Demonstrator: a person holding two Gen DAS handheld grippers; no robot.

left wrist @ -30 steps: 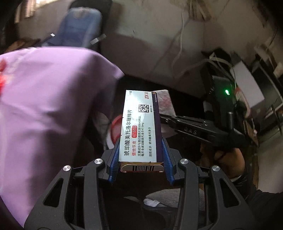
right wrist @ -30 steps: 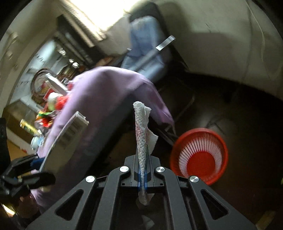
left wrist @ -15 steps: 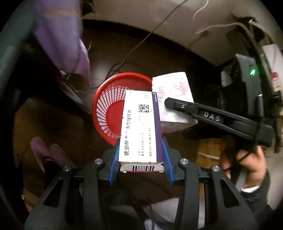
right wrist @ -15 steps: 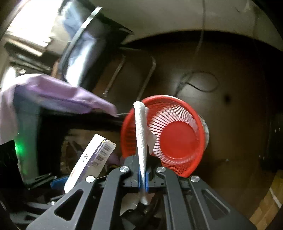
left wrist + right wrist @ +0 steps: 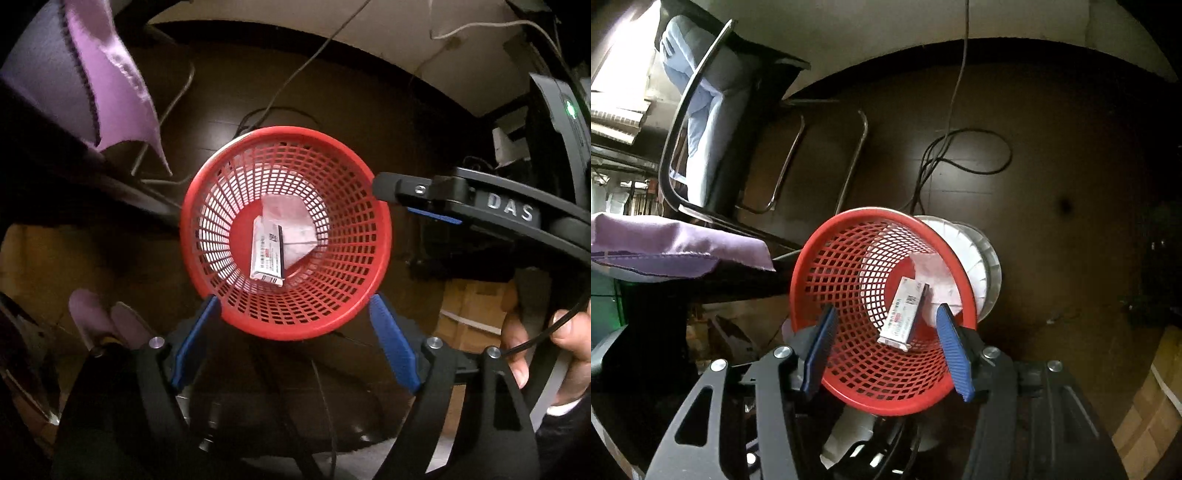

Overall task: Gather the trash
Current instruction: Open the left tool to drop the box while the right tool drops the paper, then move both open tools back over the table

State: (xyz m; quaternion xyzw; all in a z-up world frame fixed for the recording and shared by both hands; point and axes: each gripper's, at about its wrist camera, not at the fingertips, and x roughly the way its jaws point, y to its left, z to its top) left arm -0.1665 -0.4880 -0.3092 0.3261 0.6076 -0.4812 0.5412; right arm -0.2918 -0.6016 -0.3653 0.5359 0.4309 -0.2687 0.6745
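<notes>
One red mesh basket (image 5: 343, 310) stands on the floor, holding two items: one printed carton (image 5: 266, 254) at centre and one white tissue (image 5: 295, 225) touching it at about 2 o'clock. Two grippers are counted, left gripper (image 5: 295, 343) and right gripper (image 5: 886, 350), each with two blue pads. One purple cloth (image 5: 122, 85) hangs at 10 o'clock, and one white spool (image 5: 982, 266) sits behind the basket at 2 o'clock.

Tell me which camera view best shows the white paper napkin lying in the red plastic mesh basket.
The left wrist view: it looks almost straight down into the red plastic mesh basket, so the white paper napkin shows broadly beside the medicine box. The right wrist view looks in at a slant, and the basket's rim hides part of the napkin.
</notes>
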